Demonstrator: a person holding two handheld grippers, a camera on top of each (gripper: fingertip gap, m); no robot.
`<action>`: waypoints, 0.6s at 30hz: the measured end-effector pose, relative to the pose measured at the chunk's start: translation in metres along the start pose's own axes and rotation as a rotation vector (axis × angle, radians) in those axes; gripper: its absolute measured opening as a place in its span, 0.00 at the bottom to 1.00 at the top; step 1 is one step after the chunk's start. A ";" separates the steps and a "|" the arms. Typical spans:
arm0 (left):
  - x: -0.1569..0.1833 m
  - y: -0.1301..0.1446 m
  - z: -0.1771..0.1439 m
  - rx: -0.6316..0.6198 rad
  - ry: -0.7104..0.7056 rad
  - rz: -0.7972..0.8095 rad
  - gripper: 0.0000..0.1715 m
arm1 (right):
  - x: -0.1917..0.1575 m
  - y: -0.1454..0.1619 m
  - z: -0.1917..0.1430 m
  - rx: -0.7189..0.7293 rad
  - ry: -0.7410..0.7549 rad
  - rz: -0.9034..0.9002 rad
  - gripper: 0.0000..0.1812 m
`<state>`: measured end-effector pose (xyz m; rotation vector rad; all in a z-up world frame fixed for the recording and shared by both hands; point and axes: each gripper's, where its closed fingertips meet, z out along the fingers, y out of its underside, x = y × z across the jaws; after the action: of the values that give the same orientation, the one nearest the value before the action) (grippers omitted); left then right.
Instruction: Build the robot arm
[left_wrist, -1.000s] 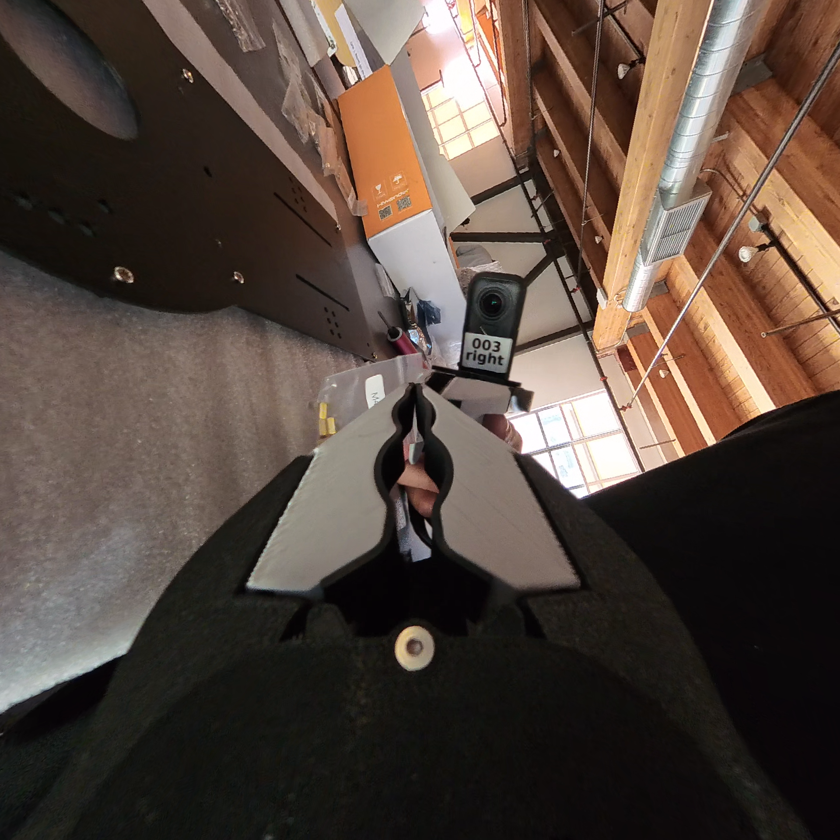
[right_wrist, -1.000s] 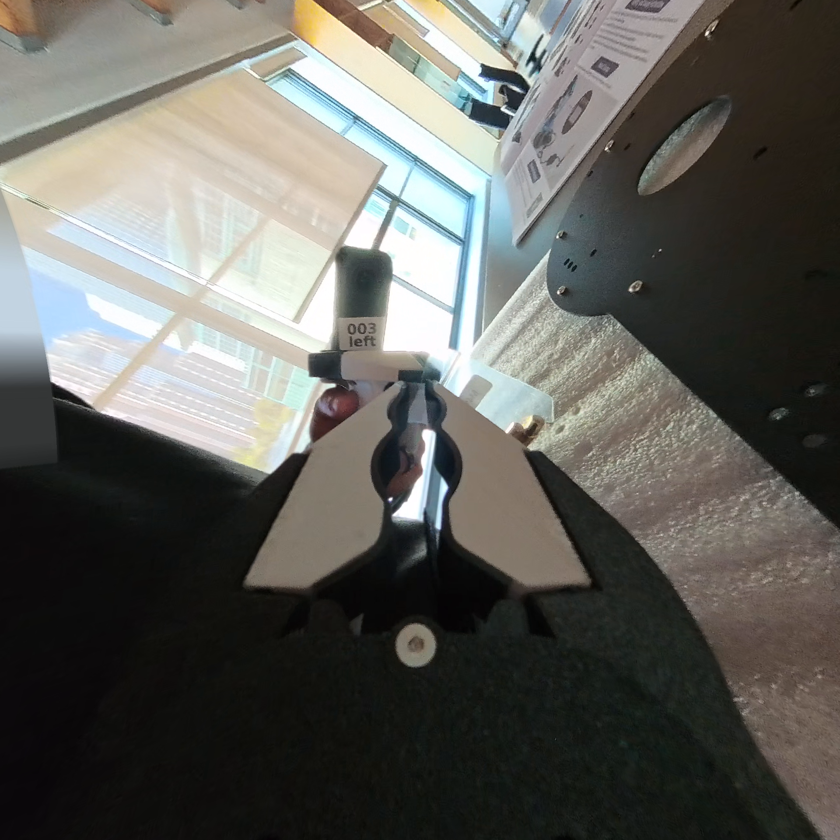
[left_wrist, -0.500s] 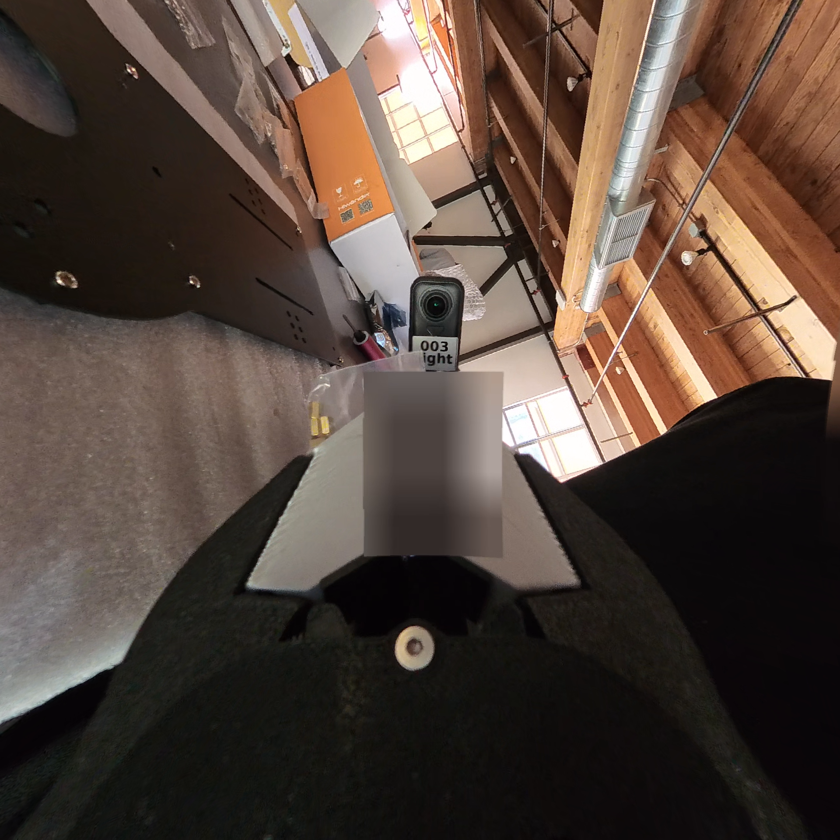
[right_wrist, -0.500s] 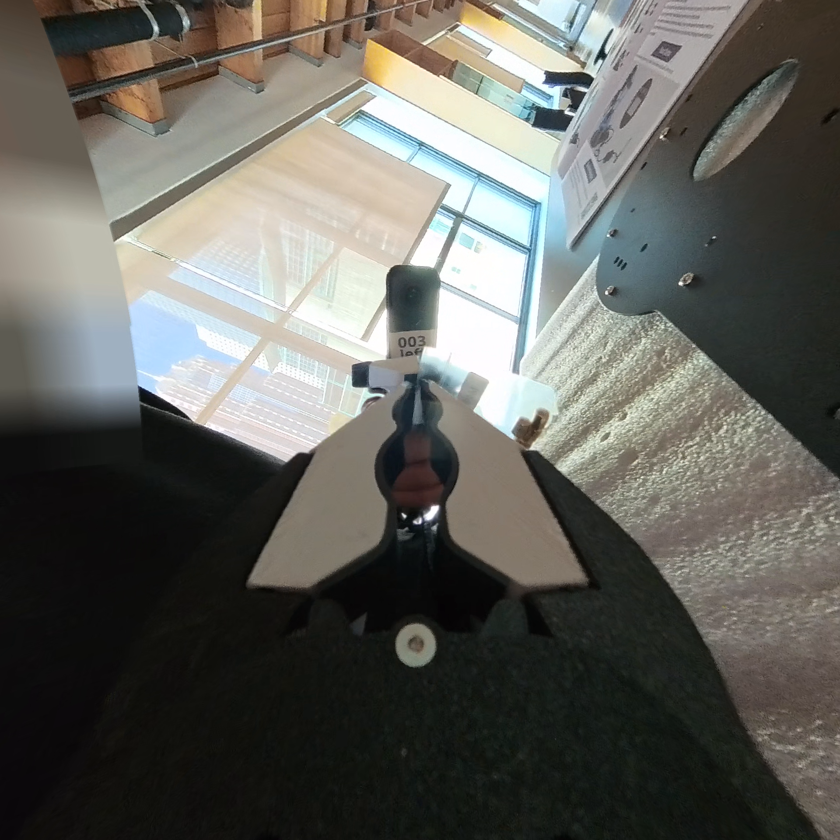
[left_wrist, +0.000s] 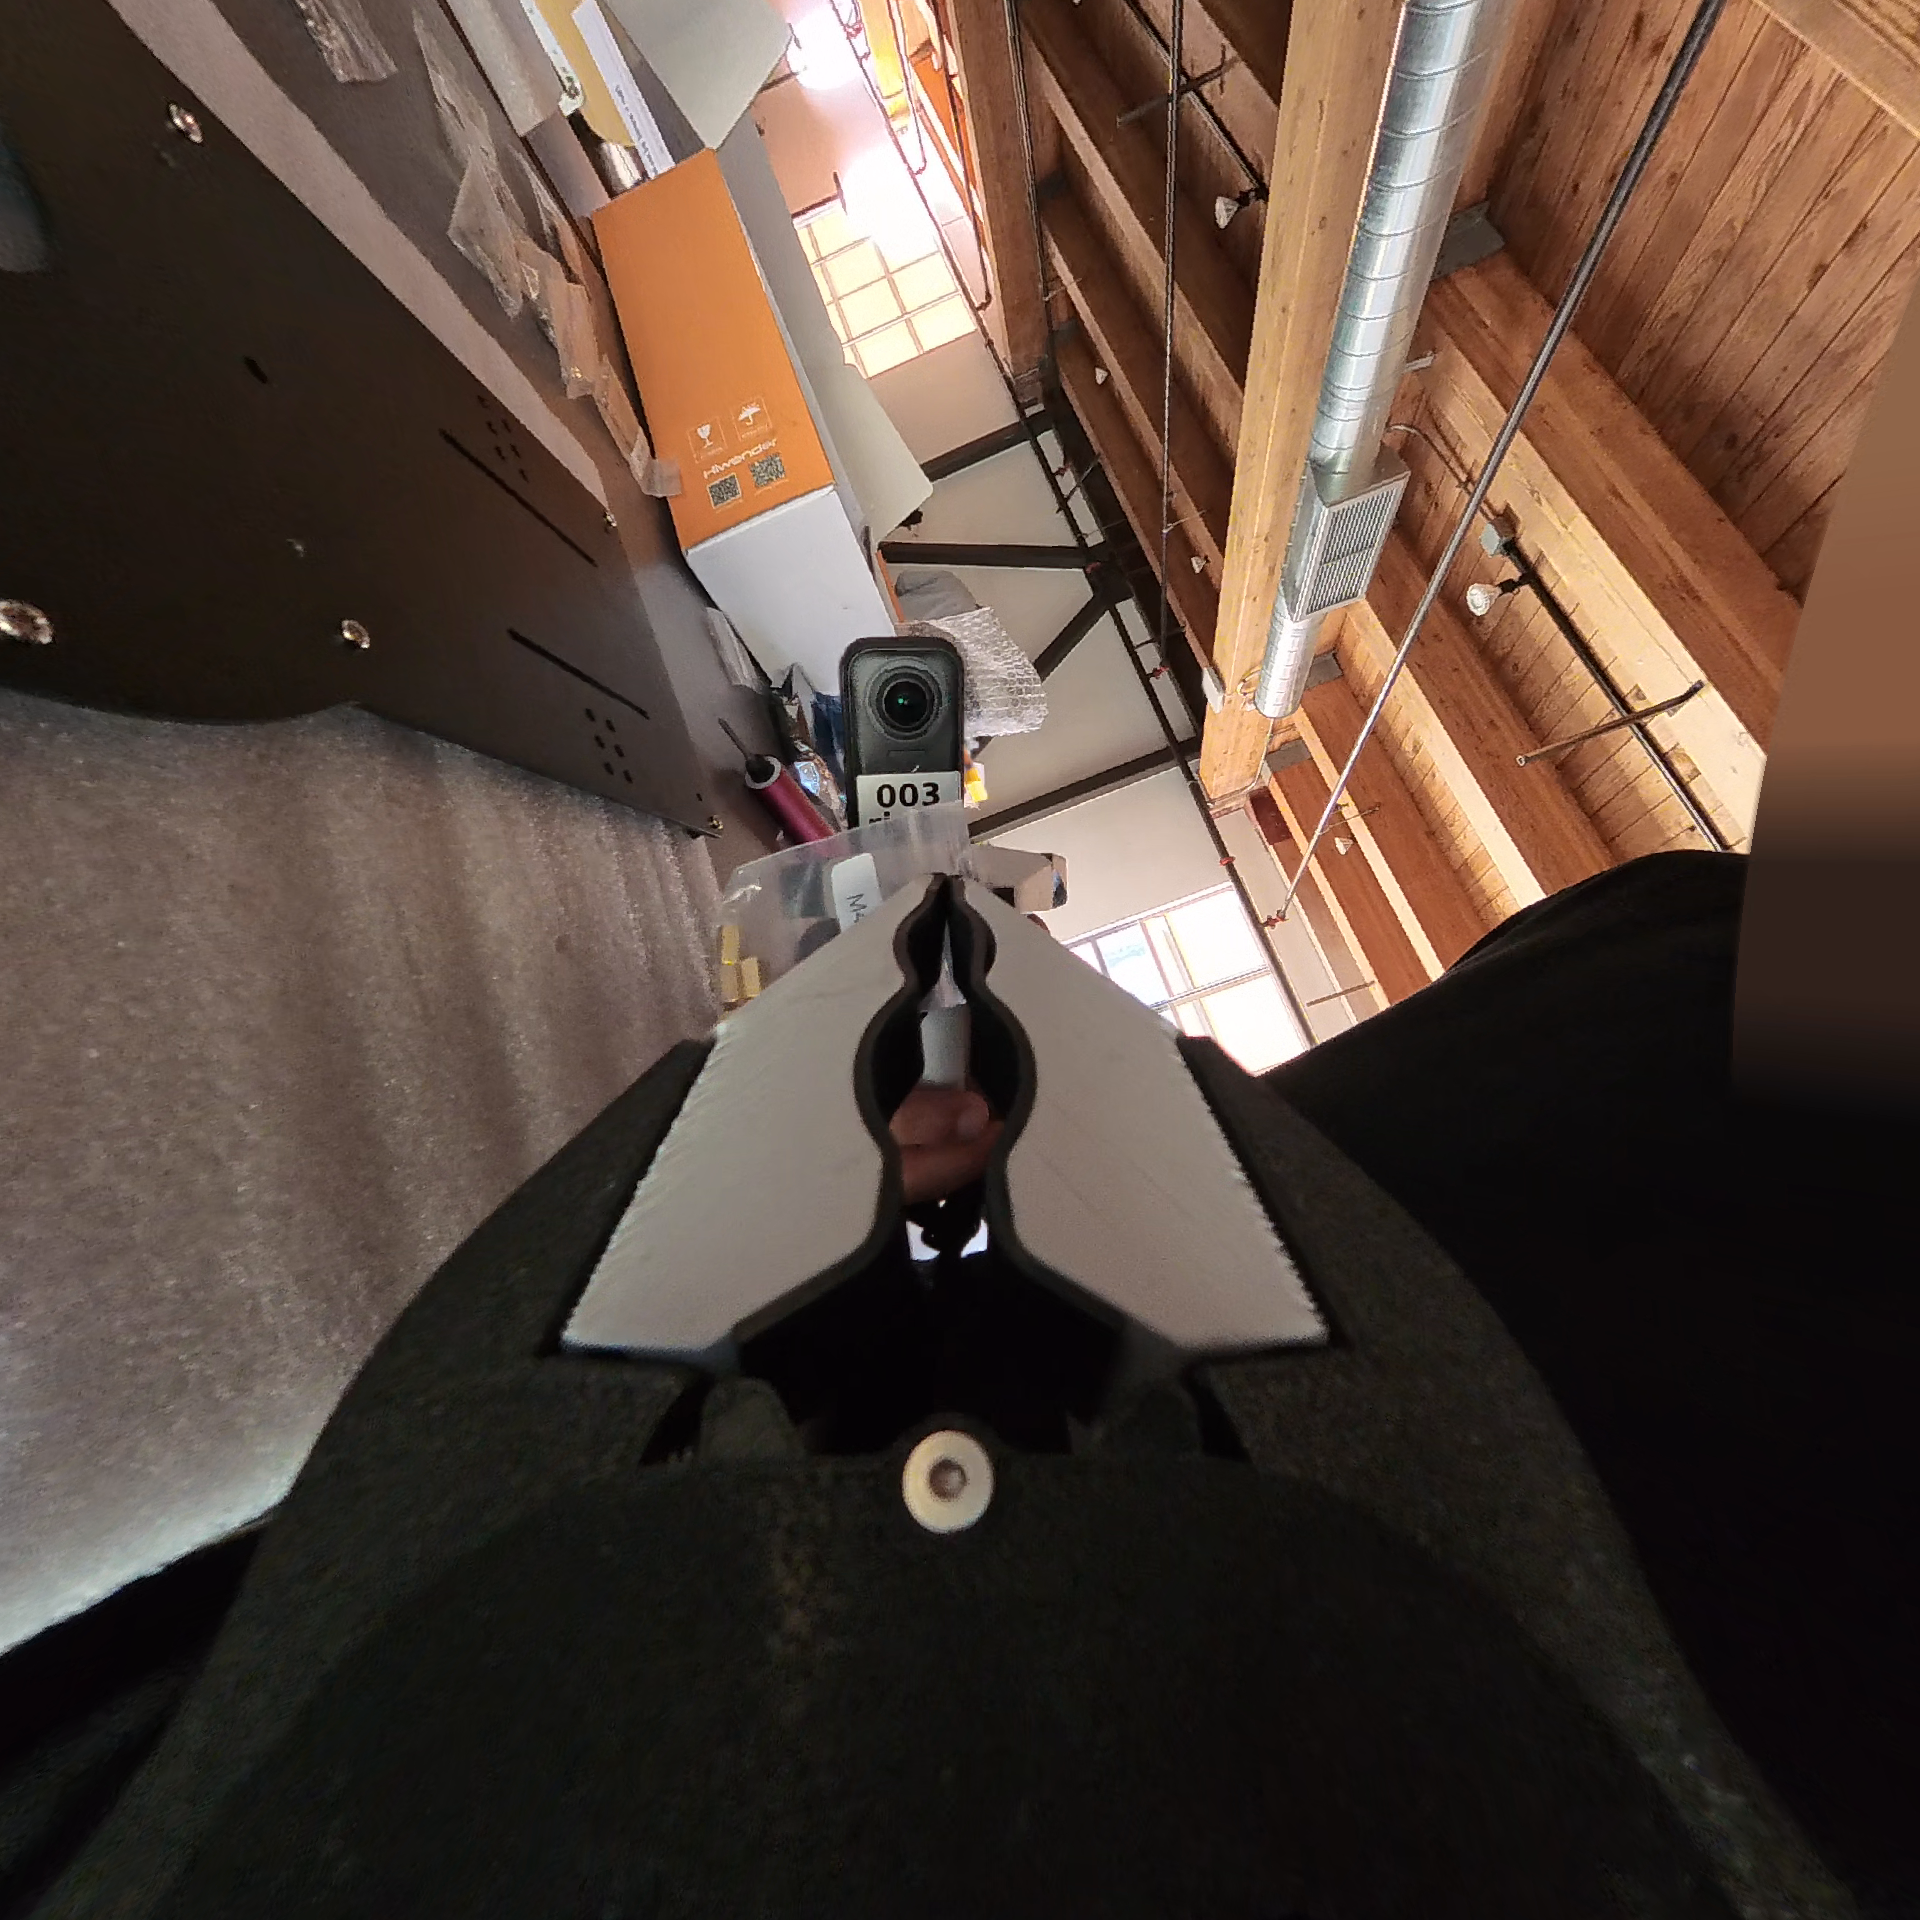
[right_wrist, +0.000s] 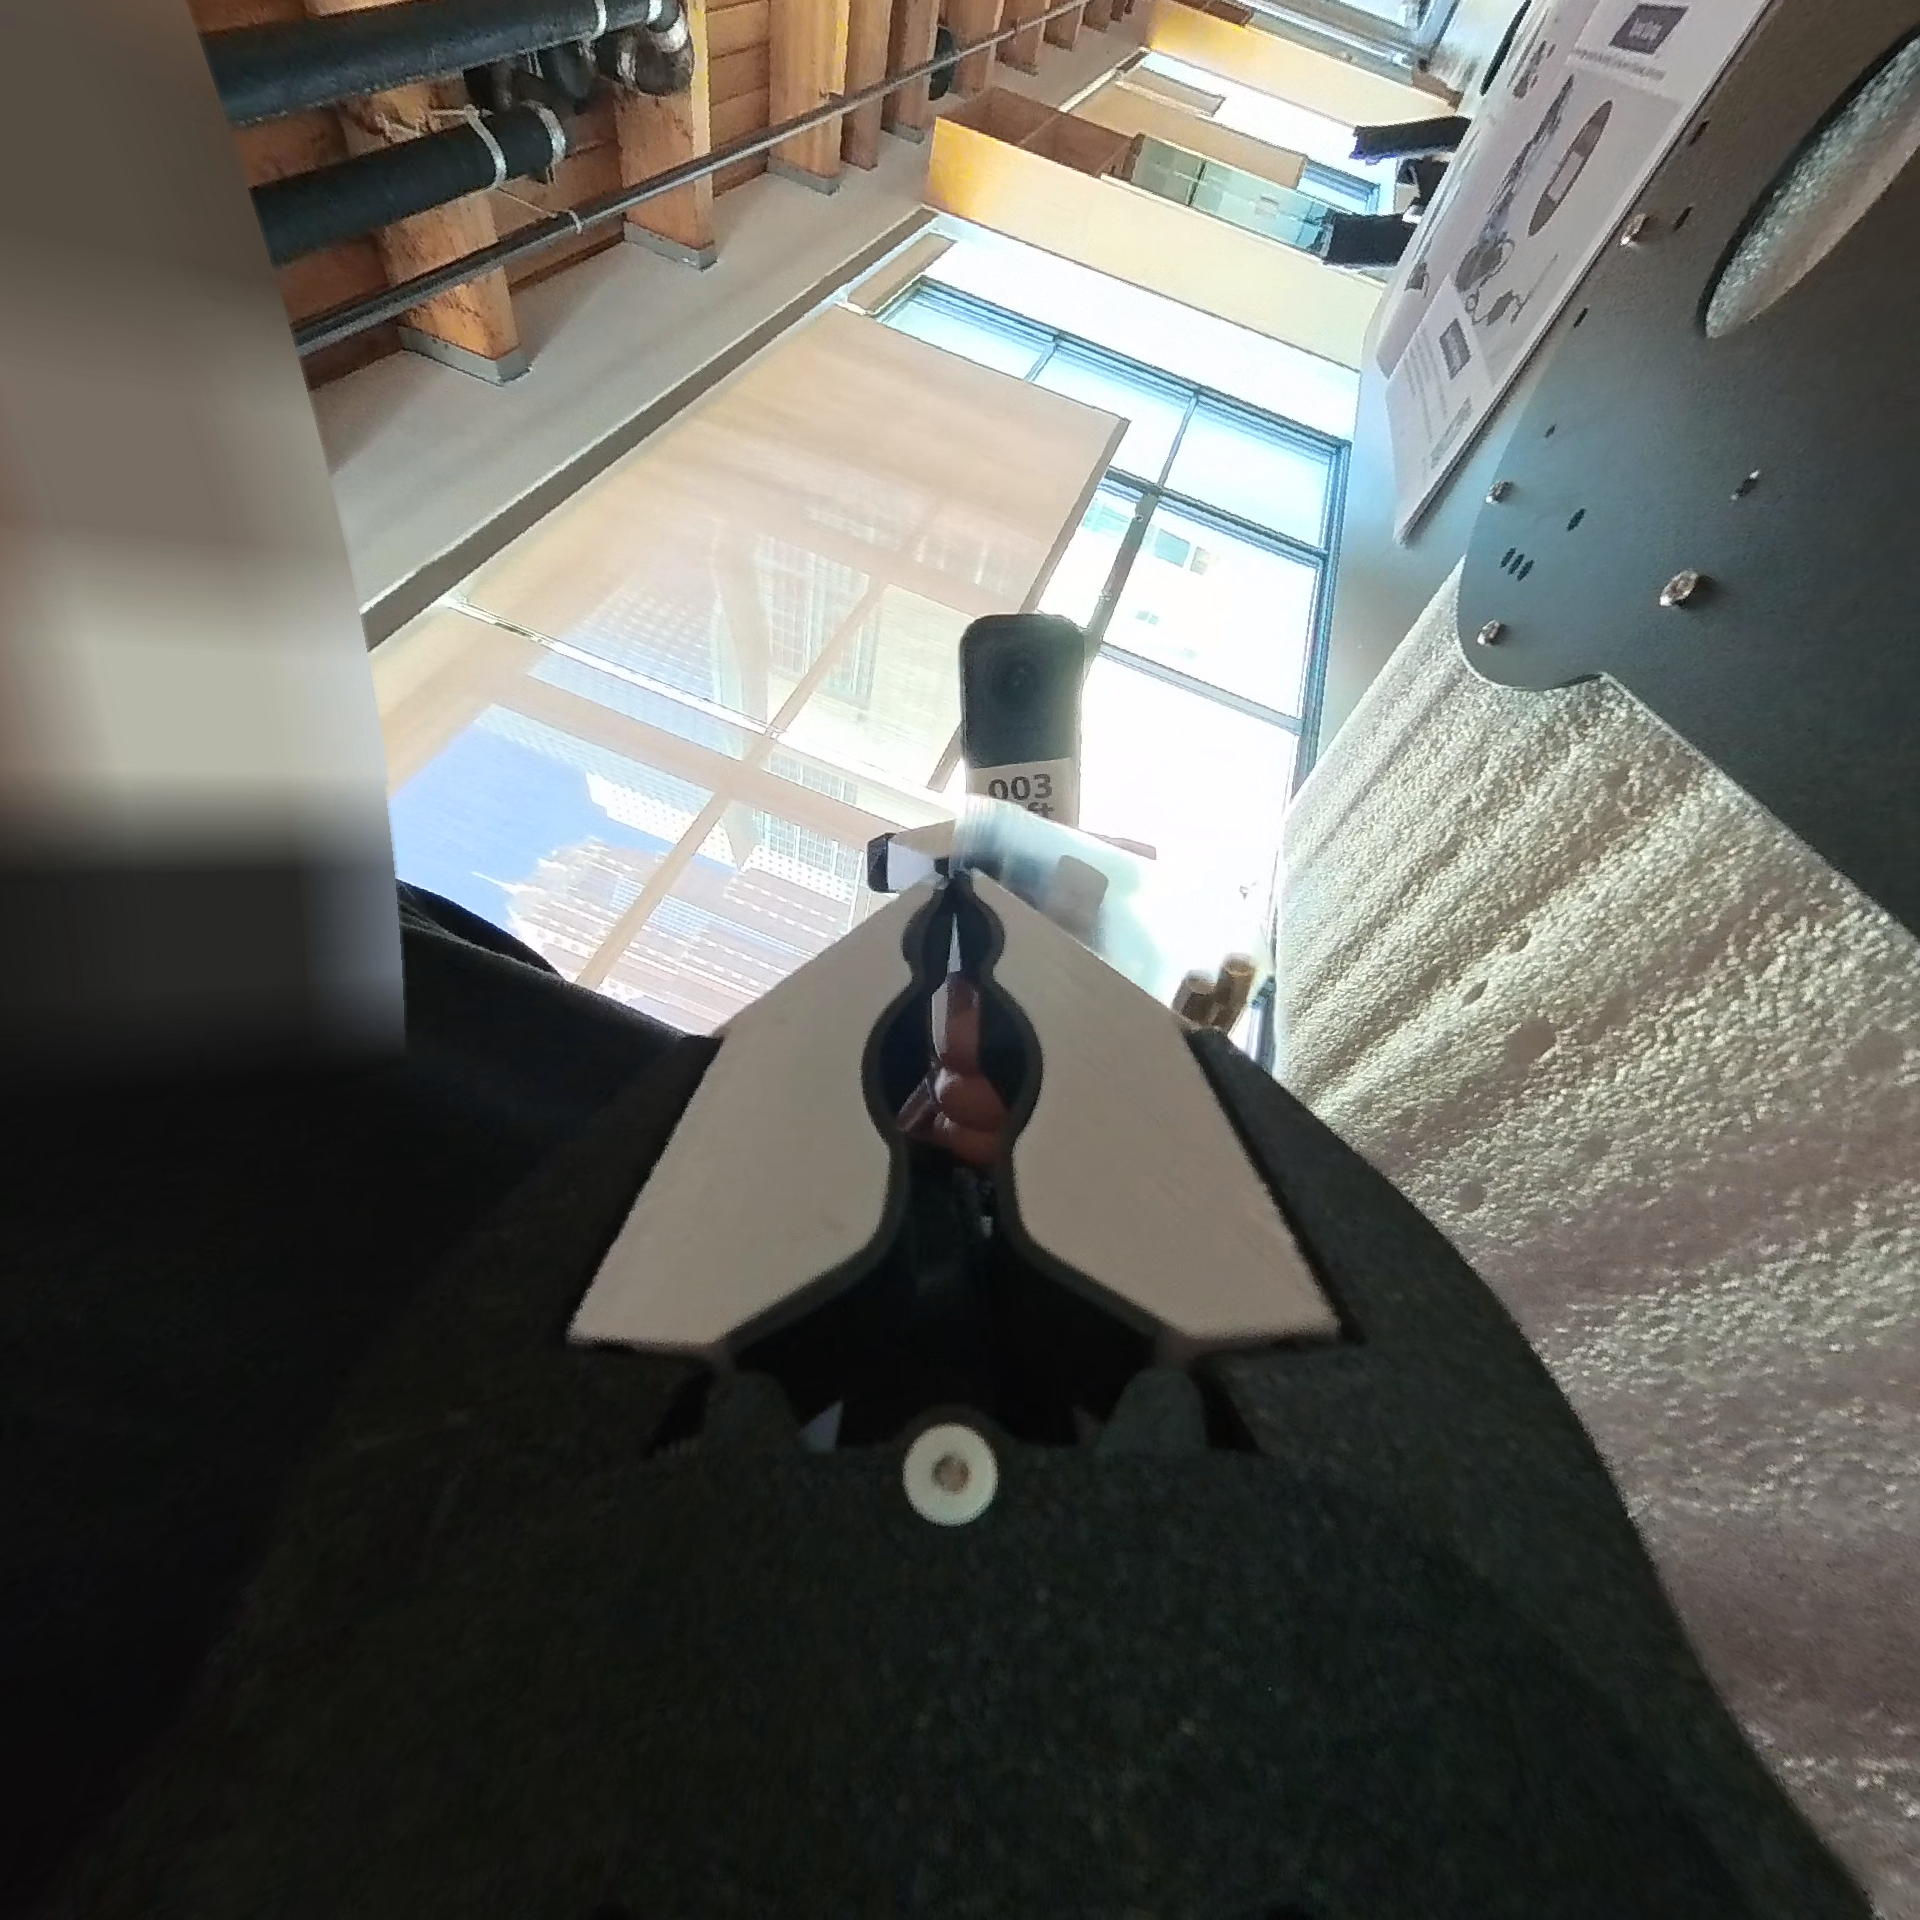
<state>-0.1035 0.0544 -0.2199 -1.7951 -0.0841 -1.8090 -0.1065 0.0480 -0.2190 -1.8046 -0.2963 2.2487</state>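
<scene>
Clear plastic bag (left_wrist: 831, 883) now pinched betw both hand-held grippers, tips closer

Wood-plank ceiling (left_wrist: 1662, 312) with a timber beam (left_wrist: 1262, 416) and a silver duct (left_wrist: 1371, 260) fills the upper right — bright grid windows (right_wrist: 727, 727) glow at centre; black pipes (right_wrist: 416, 104) cross upper left.

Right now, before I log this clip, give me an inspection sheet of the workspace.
Surface: white foam sheet.
Job's things: clear plastic bag of small brass parts, pinched at its top edge by both grippers.
Clutter: black metal plate, printed sheet, orange and white box, loose bags.
Grippers: left gripper and right gripper shut on the bag, facing each other.
Cables: nothing seen.
Surroundings: wooden ceiling, metal duct, windows.
</scene>
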 end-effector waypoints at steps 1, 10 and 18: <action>0.000 0.000 0.000 -0.003 -0.004 0.004 0.00 | 0.000 0.001 0.000 -0.003 0.003 -0.008 0.00; 0.003 0.012 0.002 -0.085 -0.054 0.121 0.09 | 0.006 0.000 0.002 -0.013 0.058 -0.043 0.00; -0.025 0.024 -0.006 -0.218 -0.300 0.331 0.08 | 0.009 -0.014 -0.026 -0.034 0.271 -0.162 0.00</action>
<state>-0.1005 0.0404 -0.2518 -2.0797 0.2889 -1.3517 -0.0819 0.0646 -0.2290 -1.9954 -0.4141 1.8752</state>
